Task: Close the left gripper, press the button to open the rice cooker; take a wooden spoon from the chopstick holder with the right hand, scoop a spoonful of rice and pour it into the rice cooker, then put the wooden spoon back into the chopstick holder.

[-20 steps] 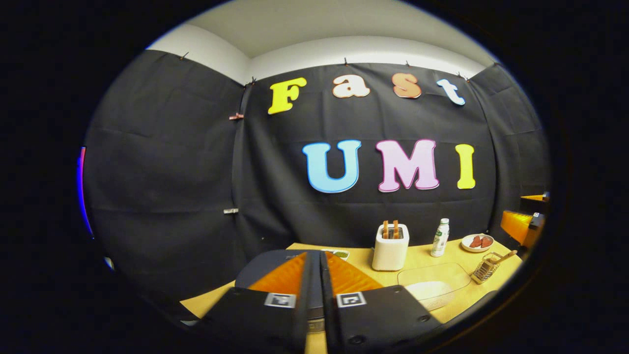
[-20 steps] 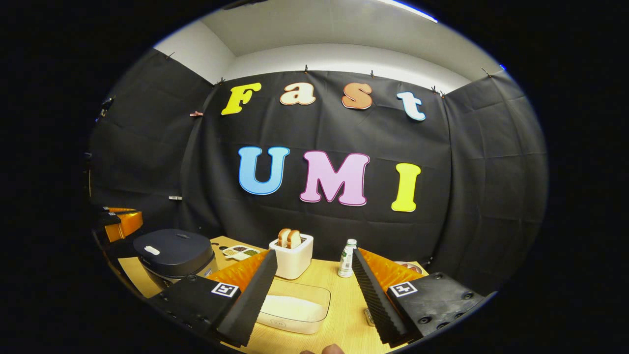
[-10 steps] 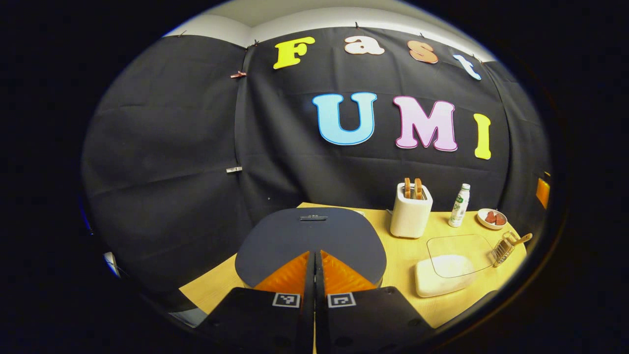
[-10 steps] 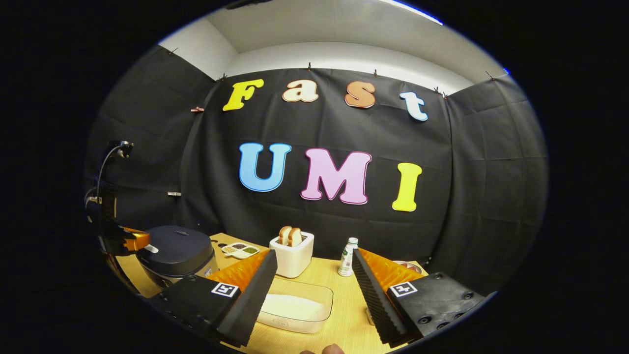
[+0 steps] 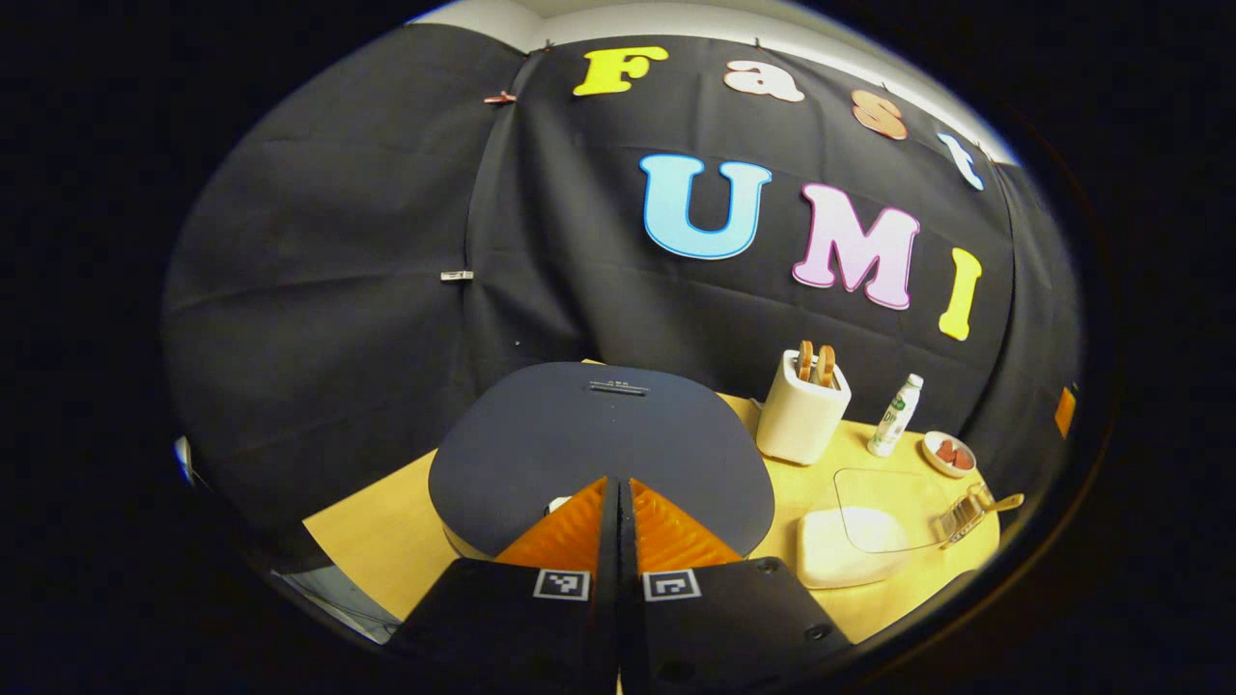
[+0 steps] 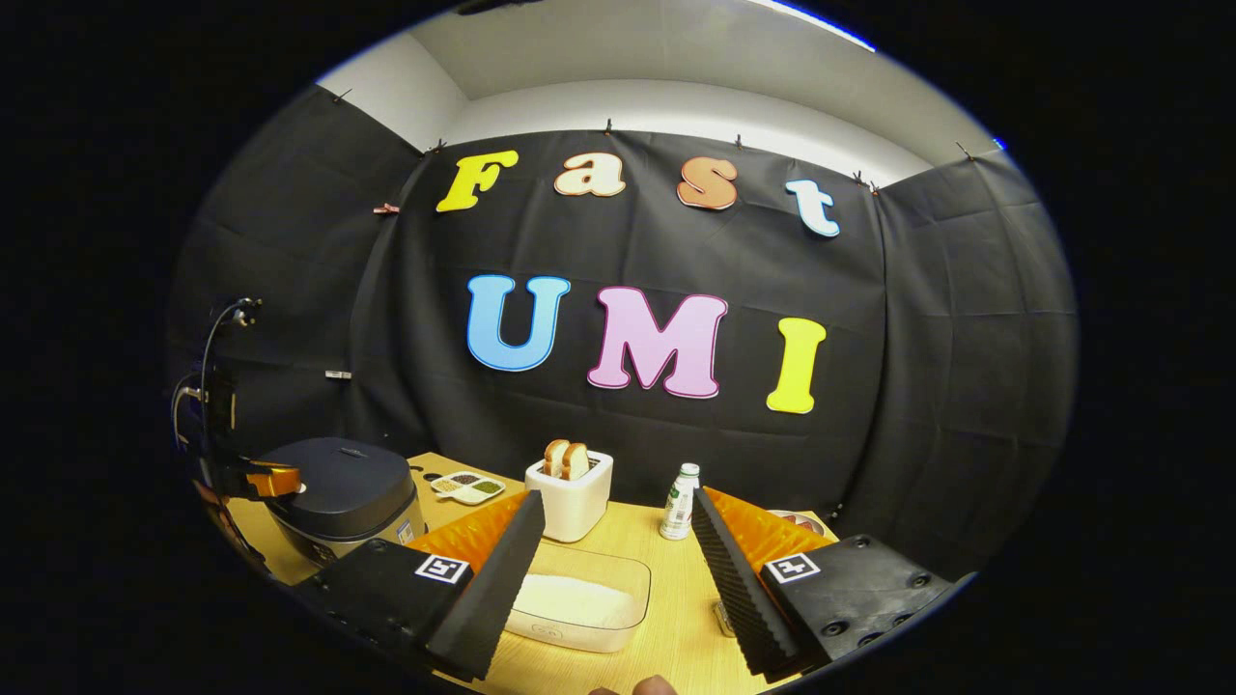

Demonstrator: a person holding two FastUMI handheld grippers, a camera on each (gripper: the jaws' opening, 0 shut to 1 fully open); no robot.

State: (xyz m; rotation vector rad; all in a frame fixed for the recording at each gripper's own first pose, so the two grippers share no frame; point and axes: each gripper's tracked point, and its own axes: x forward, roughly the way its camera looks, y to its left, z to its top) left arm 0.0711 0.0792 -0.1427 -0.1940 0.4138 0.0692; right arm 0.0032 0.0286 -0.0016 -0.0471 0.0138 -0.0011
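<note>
Dark rice cooker (image 5: 601, 454) lid lies beneath the closed, empty left claw (image 5: 618, 483); right claw (image 6: 618, 526) gapes empty.

Rice cookers: one (image 5: 599, 454), lid down, at 12 o'clock past my left fingertips.
Toasters: one (image 6: 570, 497), at 12 o'clock ahead of my right jaws.
Bread slices in it: two (image 6: 566, 460).
Bottles: one (image 6: 680, 502).
Clear rice boxes: one (image 6: 579, 603).
Chopstick holders: one (image 5: 959, 521), at 3 o'clock.
Wooden spoons: one (image 5: 1004, 503).
Small red-food dishes: one (image 5: 948, 453).
</note>
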